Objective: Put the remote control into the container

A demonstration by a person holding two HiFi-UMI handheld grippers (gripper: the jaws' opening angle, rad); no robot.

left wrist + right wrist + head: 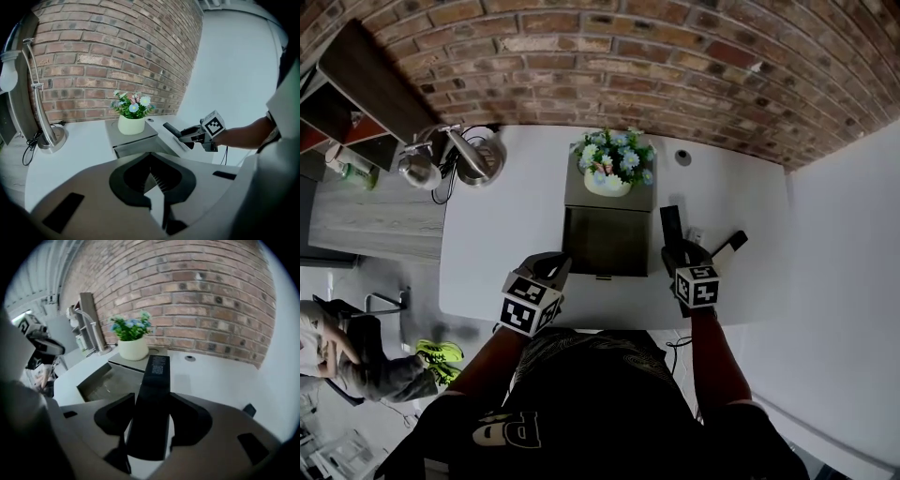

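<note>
A white table stands by a brick wall. In the middle of the table is the grey container, a box with its top open at the front. At its back end, on a flat lid, sits a white pot of flowers with blue and pink blooms. The right gripper has its two jaws clamped on the black remote control, one jaw on each long side. The remote sticks out past the jaws and points toward the wall. It is just beside the right edge of the container, not inside it. It looks lifted a little off the table, but that is hard to tell from here. The left gripper is near the front left corner of the container. Its jaws are pressed together with nothing between them. From the left gripper view you can see the right gripper holding the remote next to the box. A shiny metal stand is on the far left of the table. A small black and white thing lies near the right gripper.
</note>
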